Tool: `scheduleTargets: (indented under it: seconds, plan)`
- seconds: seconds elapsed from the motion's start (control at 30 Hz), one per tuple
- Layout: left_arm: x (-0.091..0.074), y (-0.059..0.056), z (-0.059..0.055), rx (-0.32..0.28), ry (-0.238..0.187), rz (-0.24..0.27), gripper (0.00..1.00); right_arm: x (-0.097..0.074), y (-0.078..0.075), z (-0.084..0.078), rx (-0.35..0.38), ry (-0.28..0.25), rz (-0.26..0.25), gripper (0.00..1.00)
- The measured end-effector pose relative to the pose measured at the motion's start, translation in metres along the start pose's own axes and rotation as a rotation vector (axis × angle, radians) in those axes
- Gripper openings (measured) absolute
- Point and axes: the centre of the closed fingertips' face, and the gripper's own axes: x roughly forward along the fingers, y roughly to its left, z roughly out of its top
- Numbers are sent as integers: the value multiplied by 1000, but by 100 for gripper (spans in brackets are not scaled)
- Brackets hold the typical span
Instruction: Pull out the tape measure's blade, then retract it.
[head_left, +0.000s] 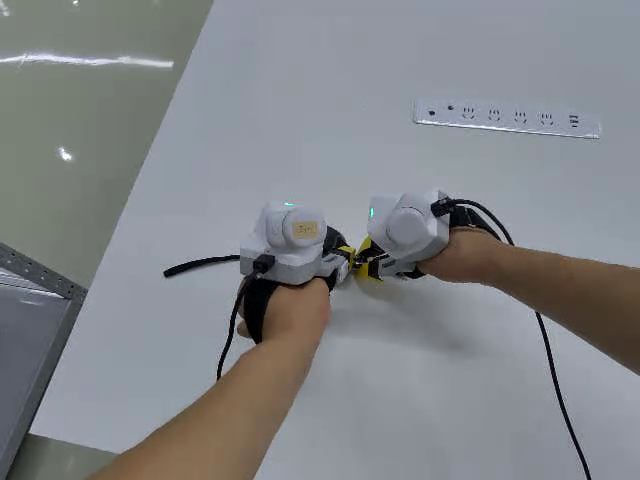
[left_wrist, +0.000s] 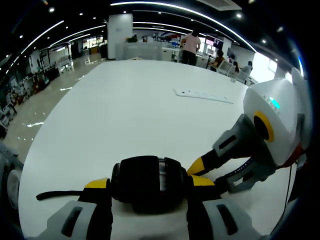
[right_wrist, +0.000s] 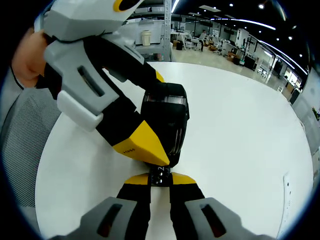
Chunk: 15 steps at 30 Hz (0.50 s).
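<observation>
Tape measure (left_wrist: 150, 176): one, black case, down at the white table (head_left: 300, 90), between the two grippers. Left gripper (left_wrist: 149, 186): jaws spread to the case's width and clamped on its sides. Right gripper (right_wrist: 160, 180): jaws almost together, nipping the blade tip (right_wrist: 159, 175) at the case's 6 o'clock in its own view. Power strip (head_left: 507, 117): one, at 1 o'clock from the grippers in the head view. The left gripper view adds one black strap (left_wrist: 57, 195) trailing from the case at 9 o'clock. In the head view the gripper bodies cover most of the case.
</observation>
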Motion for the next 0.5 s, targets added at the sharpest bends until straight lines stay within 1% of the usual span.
scheduleTargets:
  seconds: [0.13, 0.3, 0.5]
  plan:
    - [0, 0, 0, 1, 0, -1, 56, 1, 0, 2, -6, 5, 0, 13]
    - [0, 0, 0, -2, -1, 0, 56, 3, 0, 3, -10, 25, -1, 13]
    - [-1, 0, 0, -5, -1, -1, 56, 4, -1, 5, -19, 23, 5, 13]
